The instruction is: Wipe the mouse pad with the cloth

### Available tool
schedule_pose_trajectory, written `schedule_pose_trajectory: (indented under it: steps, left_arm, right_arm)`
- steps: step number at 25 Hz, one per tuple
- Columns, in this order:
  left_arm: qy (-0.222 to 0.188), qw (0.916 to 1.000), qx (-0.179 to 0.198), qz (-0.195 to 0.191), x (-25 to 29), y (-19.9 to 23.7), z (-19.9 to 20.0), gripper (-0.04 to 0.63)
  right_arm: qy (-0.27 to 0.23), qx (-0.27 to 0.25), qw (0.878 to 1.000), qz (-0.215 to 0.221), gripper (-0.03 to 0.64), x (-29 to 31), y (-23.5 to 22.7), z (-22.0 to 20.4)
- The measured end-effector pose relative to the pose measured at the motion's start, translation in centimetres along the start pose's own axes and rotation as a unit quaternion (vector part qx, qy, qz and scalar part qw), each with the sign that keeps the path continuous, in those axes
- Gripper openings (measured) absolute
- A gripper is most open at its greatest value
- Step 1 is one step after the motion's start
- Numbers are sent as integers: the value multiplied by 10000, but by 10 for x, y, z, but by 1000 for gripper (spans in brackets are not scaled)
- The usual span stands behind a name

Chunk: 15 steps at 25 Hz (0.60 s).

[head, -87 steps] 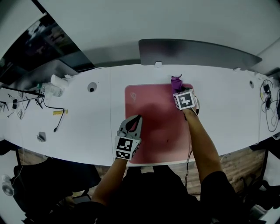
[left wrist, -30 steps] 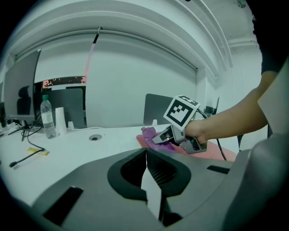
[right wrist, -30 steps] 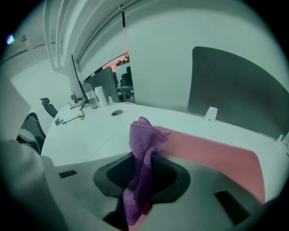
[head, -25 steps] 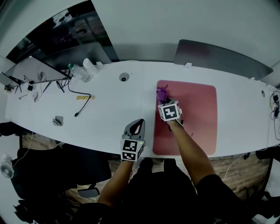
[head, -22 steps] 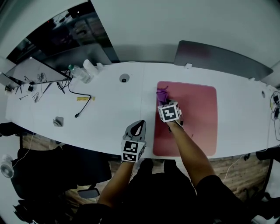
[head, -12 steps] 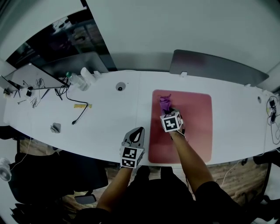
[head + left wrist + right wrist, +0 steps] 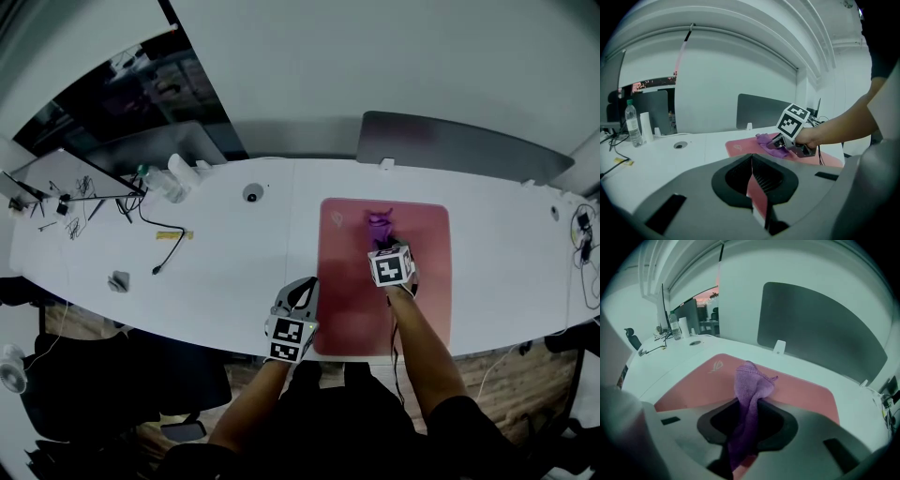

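Note:
A pink mouse pad point(image 7: 422, 291) lies on the white desk point(image 7: 216, 262). A purple cloth point(image 7: 378, 226) point(image 7: 749, 390) rests bunched on the pad's far middle part. My right gripper point(image 7: 385, 246) point(image 7: 740, 446) is shut on the purple cloth, whose free end spills forward onto the pad. In the left gripper view the cloth point(image 7: 767, 141) and the right gripper point(image 7: 780, 143) show over the pad point(image 7: 740, 147). My left gripper point(image 7: 302, 298) point(image 7: 757, 206) hovers at the pad's near left corner, jaws shut with nothing between them.
A dark monitor back point(image 7: 450, 141) stands behind the pad. At the far left of the desk are a bottle point(image 7: 155, 180), a cable point(image 7: 164, 246) and small clutter. A round grommet point(image 7: 251, 194) sits left of the pad. More cables point(image 7: 581, 234) lie at the right end.
My right gripper has dragged the cloth rightward across the far part of the pad, from its left edge toward the middle. The left gripper stayed near the pad's front left corner.

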<state>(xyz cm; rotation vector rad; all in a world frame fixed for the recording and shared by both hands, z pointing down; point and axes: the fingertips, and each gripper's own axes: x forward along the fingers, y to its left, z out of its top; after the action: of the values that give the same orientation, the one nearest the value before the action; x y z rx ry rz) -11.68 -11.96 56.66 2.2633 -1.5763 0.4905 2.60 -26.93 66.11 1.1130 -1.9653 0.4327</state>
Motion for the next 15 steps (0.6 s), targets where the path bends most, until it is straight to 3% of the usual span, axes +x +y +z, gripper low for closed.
schedule_pose_trajectory:
  steps: [15]
  left_arm:
    - [48, 9985, 279, -459, 29, -39, 15, 23]
  right_arm:
    - [225, 155, 9984, -498, 117, -17, -87, -37]
